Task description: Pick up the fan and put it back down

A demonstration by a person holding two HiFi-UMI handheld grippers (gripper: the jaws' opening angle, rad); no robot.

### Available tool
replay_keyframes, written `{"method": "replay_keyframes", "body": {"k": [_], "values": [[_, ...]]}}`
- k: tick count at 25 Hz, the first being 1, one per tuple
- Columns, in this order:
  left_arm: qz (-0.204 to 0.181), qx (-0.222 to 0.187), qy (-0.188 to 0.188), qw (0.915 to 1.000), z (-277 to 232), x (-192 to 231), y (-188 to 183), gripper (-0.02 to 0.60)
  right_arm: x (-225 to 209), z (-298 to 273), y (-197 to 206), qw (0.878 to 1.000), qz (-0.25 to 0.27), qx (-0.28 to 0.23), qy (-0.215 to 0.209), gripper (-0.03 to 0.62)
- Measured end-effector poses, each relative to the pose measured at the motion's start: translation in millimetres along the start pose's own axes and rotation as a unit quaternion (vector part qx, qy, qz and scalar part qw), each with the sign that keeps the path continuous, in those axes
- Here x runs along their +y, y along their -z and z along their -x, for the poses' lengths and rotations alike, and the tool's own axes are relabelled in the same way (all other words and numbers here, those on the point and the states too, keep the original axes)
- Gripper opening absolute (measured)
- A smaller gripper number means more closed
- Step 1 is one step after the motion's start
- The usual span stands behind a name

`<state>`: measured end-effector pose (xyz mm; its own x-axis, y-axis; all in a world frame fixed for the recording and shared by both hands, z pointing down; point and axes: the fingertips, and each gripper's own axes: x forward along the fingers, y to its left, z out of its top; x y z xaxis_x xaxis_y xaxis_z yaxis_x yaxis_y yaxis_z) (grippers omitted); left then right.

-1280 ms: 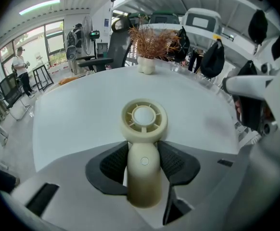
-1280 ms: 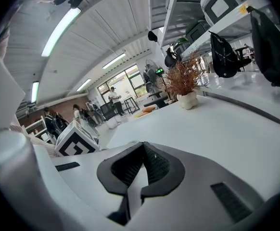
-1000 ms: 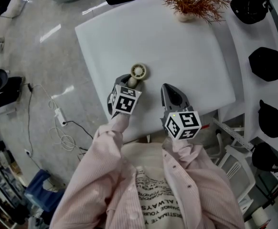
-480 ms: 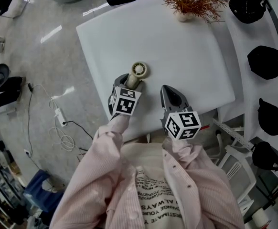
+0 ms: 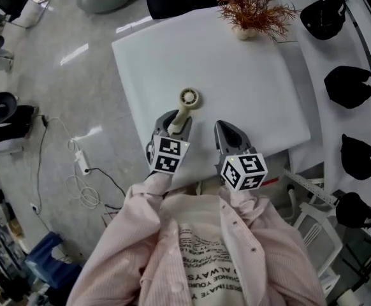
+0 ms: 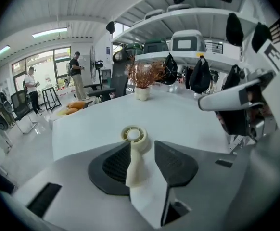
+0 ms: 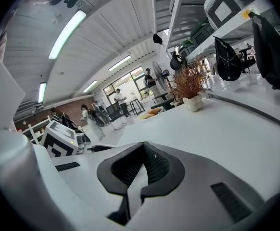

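Left gripper view, cream round-headed fan [image 6: 133, 135], handle between left gripper's [image 6: 142, 144] parted, just-closing jaws, right gripper's [image 7: 143, 146] together.

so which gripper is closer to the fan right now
Left. The left gripper, jaws just closing, flanks the fan handle's end without visibly clamping it; the right gripper sits off to the fan's right, nearer the table edge, jaws shut and empty.
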<state>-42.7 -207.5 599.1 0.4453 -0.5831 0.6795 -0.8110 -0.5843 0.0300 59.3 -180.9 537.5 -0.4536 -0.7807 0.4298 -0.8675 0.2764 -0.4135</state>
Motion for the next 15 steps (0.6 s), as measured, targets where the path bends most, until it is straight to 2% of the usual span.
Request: {"method": "replay_keyframes", "body": {"k": [2, 5, 11, 15], "values": [[0.002, -0.013, -0.008, 0.9999, 11.6, -1.4, -5.7, 0.096, 5.6, 3.5, -4.6, 1.000, 0.010, -0.005, -0.007, 0.000], [0.008, -0.033, -0.016, 0.9993, 29.0, -3.7, -15.3, 0.047, 14.1, 8.6, -12.8, 1.000, 0.021, -0.014, -0.018, 0.000], [0.012, -0.066, -0.012, 0.9977, 66.4, -9.6, -29.1, 0.003, 28.9, 16.8, -33.0, 0.998, 0.047, -0.032, -0.038, 0.000], [0.030, -0.093, -0.009, 0.9952, 91.2, -9.4, -38.3, 0.002, 39.1, 23.1, -48.2, 0.996, 0.056, -0.047, -0.051, 0.000]]}}
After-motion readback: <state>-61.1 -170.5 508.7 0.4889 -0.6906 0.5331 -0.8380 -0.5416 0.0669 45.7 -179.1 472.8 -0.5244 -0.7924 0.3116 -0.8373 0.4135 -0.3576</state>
